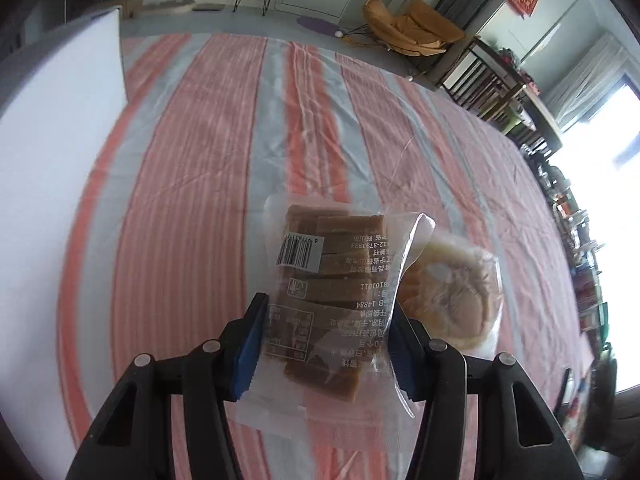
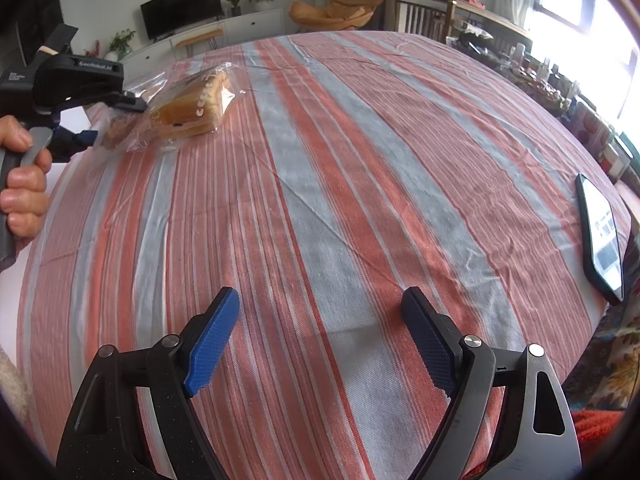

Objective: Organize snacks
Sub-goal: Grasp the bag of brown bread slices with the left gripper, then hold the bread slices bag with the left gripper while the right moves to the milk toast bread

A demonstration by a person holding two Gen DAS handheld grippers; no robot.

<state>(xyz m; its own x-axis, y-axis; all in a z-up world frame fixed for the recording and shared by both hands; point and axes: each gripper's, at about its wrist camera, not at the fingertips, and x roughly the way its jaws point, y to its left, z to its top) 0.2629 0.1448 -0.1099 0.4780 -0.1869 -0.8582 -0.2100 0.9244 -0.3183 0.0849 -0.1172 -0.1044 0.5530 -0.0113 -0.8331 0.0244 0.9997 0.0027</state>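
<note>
My left gripper (image 1: 326, 320) is shut on a clear packet of brown cake slices (image 1: 332, 280) with a barcode, held just above the striped tablecloth. A second packet, a round pale pastry (image 1: 452, 300), lies right of it, partly under the held packet's edge. In the right wrist view the left gripper (image 2: 102, 120) and a wrapped bread snack (image 2: 192, 108) are at the far left. My right gripper (image 2: 320, 312) is open and empty over the cloth's near middle.
A white box wall (image 1: 60, 140) stands at the left of the table. A black phone (image 2: 602, 232) lies near the table's right edge. The red and grey striped cloth (image 2: 340, 160) covers the table. Chairs and shelves stand beyond.
</note>
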